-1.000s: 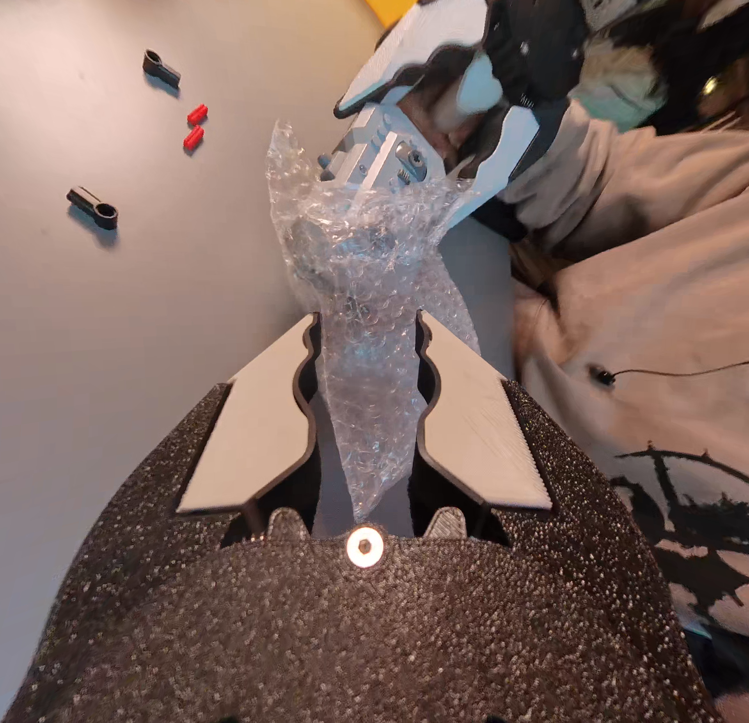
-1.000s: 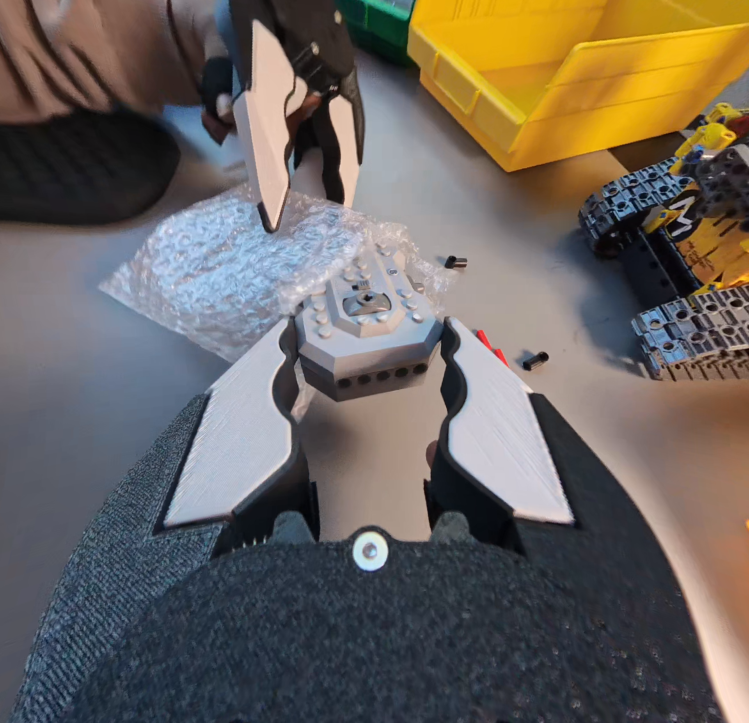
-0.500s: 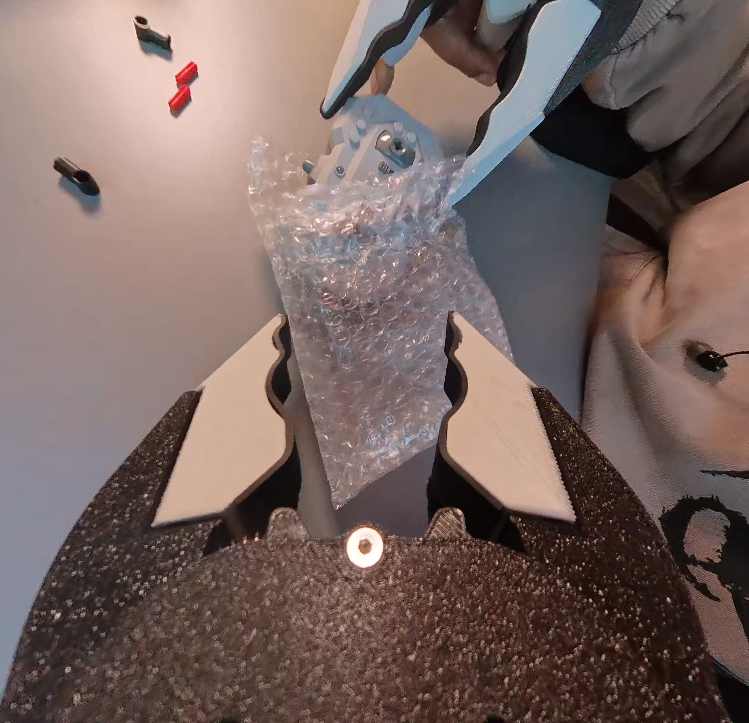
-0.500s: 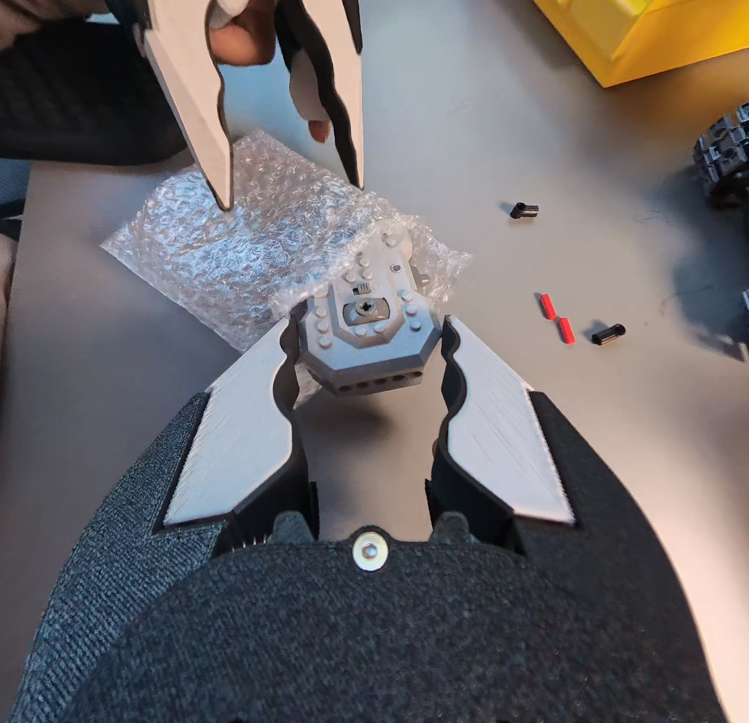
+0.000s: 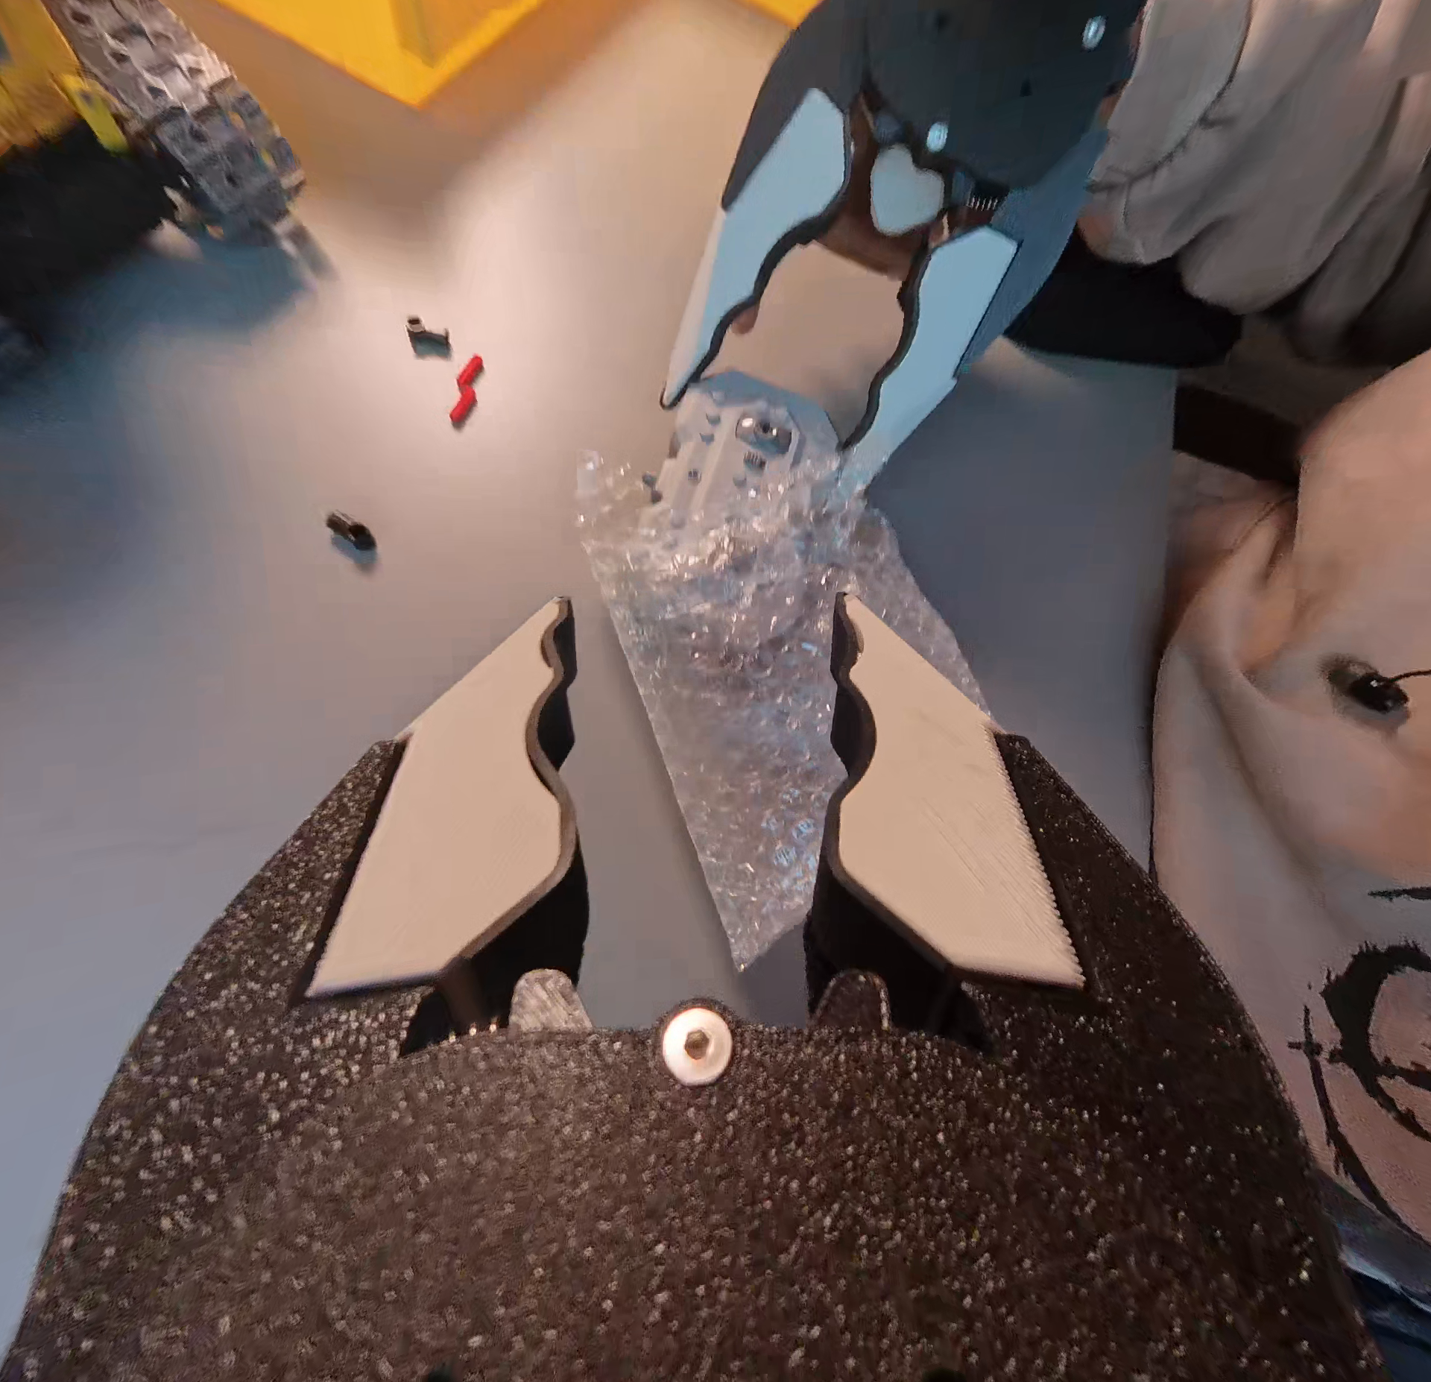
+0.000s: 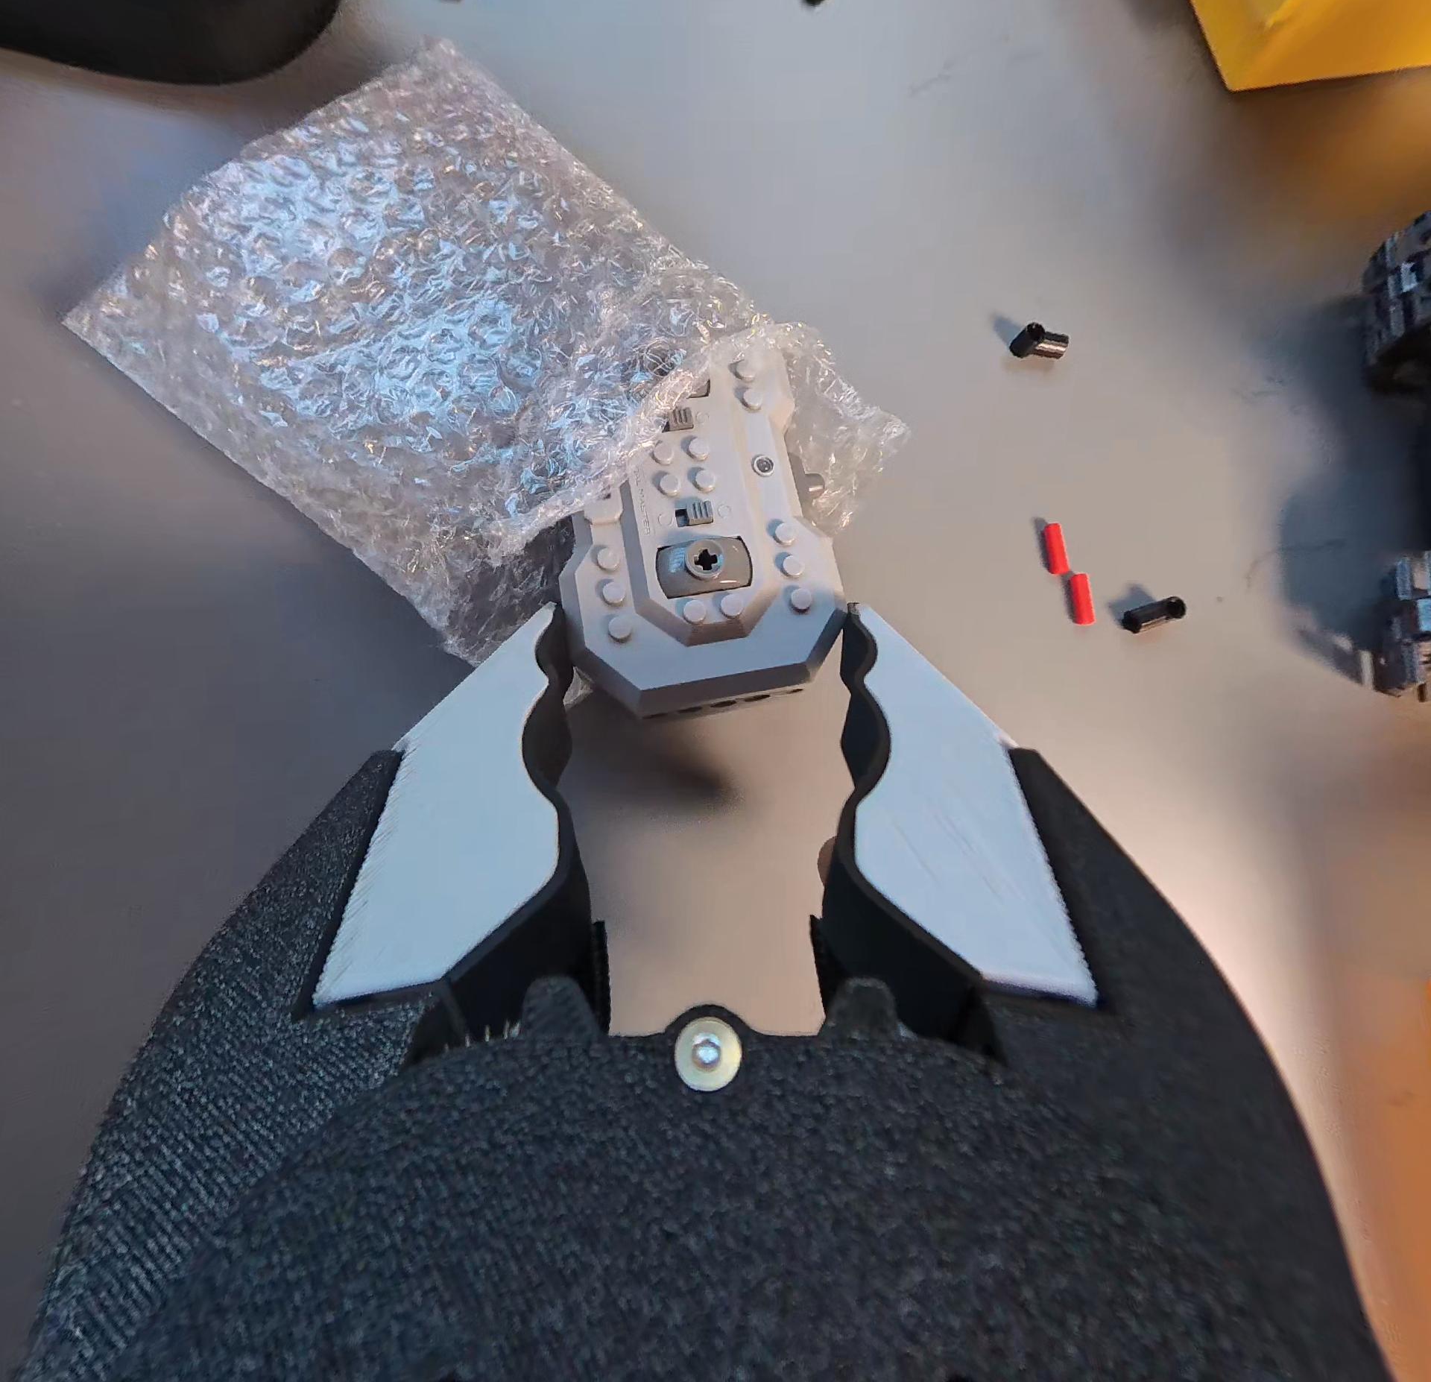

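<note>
A grey studded block (image 6: 705, 570) lies half out of a clear bubble-wrap bag (image 6: 403, 299) on the grey table. My right gripper (image 6: 703, 617) is shut on the block's near end, one fingertip on each side, and that end is raised a little above its shadow. In the left wrist view my left gripper (image 5: 701, 609) is open, and the bag (image 5: 743, 725) lies flat on the table between and under its fingers. The right gripper (image 5: 763, 419) shows there beyond the bag, clamped on the block (image 5: 743, 439). The block's far end is hidden inside the bag.
A yellow bin (image 5: 372, 20) (image 6: 1316, 13) stands at the back. A black and yellow tracked model (image 5: 178, 106) (image 6: 1401, 307) sits beside it. Small red pins (image 6: 1067, 578) and black pins (image 6: 1038, 340) lie loose on the table. A person's beige clothing (image 5: 1278, 803) is at the table's edge. The left gripper's tips are roughly 11 cm from the right gripper's.
My left gripper has opened and let go of the bag, which now lies flat. My right gripper has drawn the grey block farther out of the bag. The left gripper has pulled back.
</note>
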A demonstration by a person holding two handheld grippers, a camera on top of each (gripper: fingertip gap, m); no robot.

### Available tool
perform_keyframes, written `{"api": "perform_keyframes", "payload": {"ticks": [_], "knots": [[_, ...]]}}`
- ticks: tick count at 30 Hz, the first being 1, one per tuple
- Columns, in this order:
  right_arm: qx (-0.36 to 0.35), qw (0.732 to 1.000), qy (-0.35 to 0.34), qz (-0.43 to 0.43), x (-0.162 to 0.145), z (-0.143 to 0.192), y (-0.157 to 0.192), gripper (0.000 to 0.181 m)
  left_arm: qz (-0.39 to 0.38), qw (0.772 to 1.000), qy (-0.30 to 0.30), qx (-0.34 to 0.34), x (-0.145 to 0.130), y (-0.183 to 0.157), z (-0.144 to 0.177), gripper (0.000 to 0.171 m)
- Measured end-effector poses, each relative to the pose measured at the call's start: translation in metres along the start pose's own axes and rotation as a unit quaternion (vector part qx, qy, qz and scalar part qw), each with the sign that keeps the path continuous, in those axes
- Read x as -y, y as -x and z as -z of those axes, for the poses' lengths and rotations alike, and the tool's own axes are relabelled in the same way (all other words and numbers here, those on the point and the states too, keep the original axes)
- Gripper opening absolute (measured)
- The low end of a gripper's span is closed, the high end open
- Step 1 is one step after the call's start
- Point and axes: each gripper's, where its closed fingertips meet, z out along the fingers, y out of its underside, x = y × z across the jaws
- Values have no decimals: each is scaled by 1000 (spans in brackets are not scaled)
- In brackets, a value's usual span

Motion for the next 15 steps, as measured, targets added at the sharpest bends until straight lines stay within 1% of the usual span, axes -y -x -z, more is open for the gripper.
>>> {"api": "perform_keyframes", "payload": {"ticks": [1,3,6,8,10,12,13,14,15], "knots": [[-5,1000,0,8,1,0,0,70,-8,1000,-10,1,8,-1,1,66],[-12,1000,-5,17,5,0,0,70,-33,999,-10,0,17,-7,-4,67],[-20,999,-19,32,13,-1,3,70,-69,997,22,-15,18,-19,-26,73],[-23,999,-25,42,18,-2,5,70,-72,996,39,-39,19,-29,-44,77],[-27,997,-36,60,24,-3,8,70,-79,995,55,-36,20,-28,-59,79],[-32,996,-46,69,28,-3,10,70,-94,991,92,-28,12,-24,-73,78],[-37,995,-35,83,25,-5,11,70,-100,989,109,-26,7,-22,-78,78],[-45,995,-33,88,23,-6,10,70,-101,987,122,-31,3,-22,-79,68],[-45,995,-38,80,23,-6,10,70,-110,984,137,-31,-3,-21,-80,66]]}}
